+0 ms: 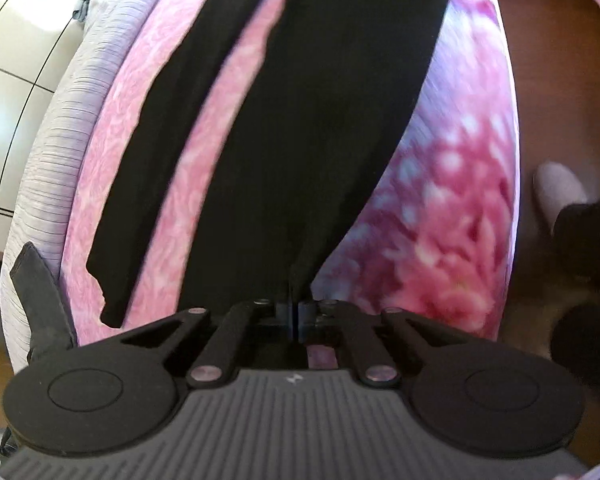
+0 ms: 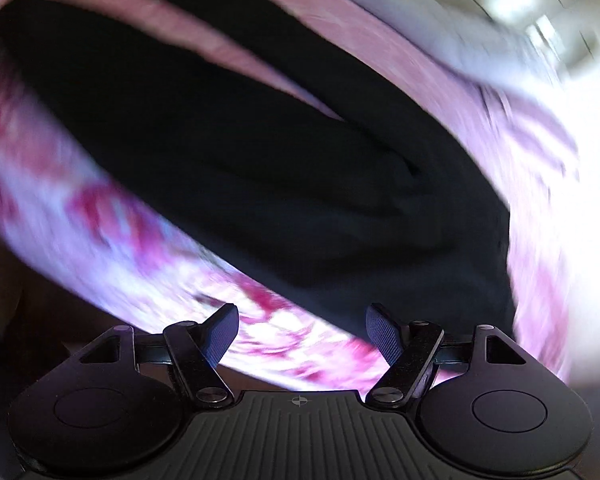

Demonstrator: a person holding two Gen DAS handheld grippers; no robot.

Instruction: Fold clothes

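A black garment lies stretched out along a pink flowered bedspread. It looks like trousers, with a strip of pink showing between two long dark parts. My left gripper is shut on the near end of the black garment. In the right wrist view the same black garment lies across the bedspread, and the picture is blurred. My right gripper is open and empty, just above the bed's near edge, short of the garment.
A grey-white striped cover runs along the bed's left side, with white cupboard doors beyond. A dark cloth piece hangs at the bed's left edge. Brown wooden floor and a pale slipper are on the right.
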